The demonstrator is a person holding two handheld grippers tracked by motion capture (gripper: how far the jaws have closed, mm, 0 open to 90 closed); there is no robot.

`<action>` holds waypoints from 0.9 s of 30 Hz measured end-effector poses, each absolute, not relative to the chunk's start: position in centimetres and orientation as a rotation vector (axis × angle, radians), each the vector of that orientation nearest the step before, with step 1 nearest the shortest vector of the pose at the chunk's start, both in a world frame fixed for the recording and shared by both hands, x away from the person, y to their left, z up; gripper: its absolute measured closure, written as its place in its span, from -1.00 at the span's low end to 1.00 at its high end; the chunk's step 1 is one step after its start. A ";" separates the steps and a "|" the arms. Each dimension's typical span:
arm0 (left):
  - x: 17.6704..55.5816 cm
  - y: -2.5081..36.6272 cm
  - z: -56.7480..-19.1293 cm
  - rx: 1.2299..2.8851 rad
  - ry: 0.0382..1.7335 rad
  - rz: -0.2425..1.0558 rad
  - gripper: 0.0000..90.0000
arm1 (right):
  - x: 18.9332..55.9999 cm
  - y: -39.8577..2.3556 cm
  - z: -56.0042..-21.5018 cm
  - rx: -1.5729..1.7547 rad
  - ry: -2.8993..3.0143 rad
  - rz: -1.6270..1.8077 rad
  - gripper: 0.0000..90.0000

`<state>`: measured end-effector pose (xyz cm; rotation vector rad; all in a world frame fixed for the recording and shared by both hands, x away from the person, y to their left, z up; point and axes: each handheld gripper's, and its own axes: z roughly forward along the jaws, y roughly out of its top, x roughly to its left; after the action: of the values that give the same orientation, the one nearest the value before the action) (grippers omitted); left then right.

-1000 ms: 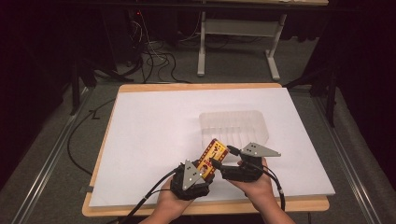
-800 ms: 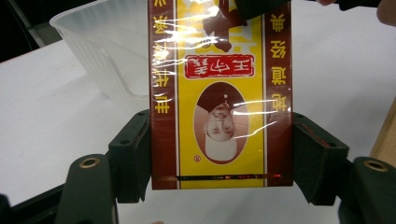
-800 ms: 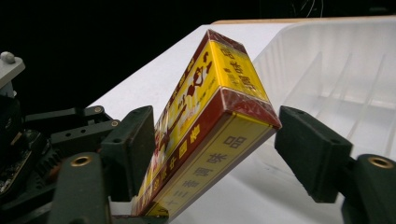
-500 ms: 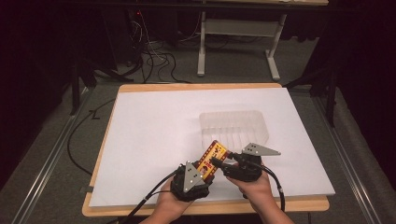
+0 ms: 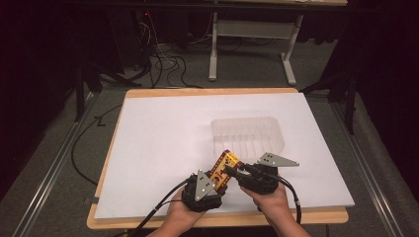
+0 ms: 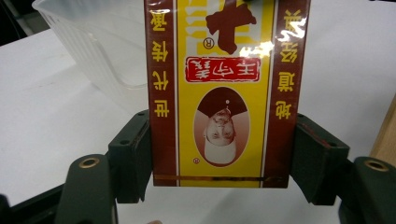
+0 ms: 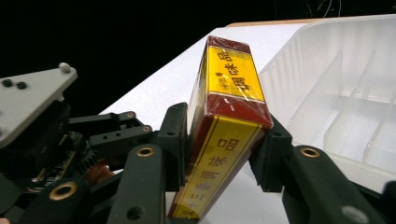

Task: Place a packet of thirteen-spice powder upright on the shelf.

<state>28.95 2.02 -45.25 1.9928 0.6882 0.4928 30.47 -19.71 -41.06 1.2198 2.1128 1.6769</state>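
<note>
A yellow and dark-red box (image 5: pixel 225 168) with printed characters is held tilted above the white table's near edge. My left gripper (image 5: pixel 216 181) is shut on it, its pads pressing the box's (image 6: pixel 219 93) two dark-red long sides in the left gripper view (image 6: pixel 219 161). My right gripper (image 5: pixel 232 171) comes in from the right. Its jaws have just been closing, and in the right gripper view (image 7: pixel 223 149) both pads sit against the faces of the box (image 7: pixel 229 107). The left gripper's body (image 7: pixel 42 126) shows at the left there.
A clear plastic tray (image 5: pixel 247 136) with ribbed compartments lies just beyond the box, right of centre. The white table top (image 5: pixel 163 138) has a wooden edge. Cables trail from both grippers over the near edge. Desk legs and floor cables stand behind the table.
The right gripper's jaws have closed onto the box. Both hands and the box have kept their place.
</note>
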 end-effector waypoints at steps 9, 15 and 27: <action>28.8 2.0 -45.3 1.989 0.666 0.506 -0.30 | 30.0 -19.5 -40.7 1.191 2.109 1.681 0.46; 29.3 2.4 -45.6 1.993 0.709 0.456 -0.51 | 29.7 -19.5 -40.5 1.176 2.094 1.681 0.47; 29.8 2.6 -45.8 1.998 0.723 0.425 -0.65 | 29.8 -20.5 -40.3 1.200 2.043 1.705 0.49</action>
<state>29.82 2.60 -45.76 1.9979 0.7226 0.4248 29.83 -20.50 -40.29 1.1997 2.0429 1.7047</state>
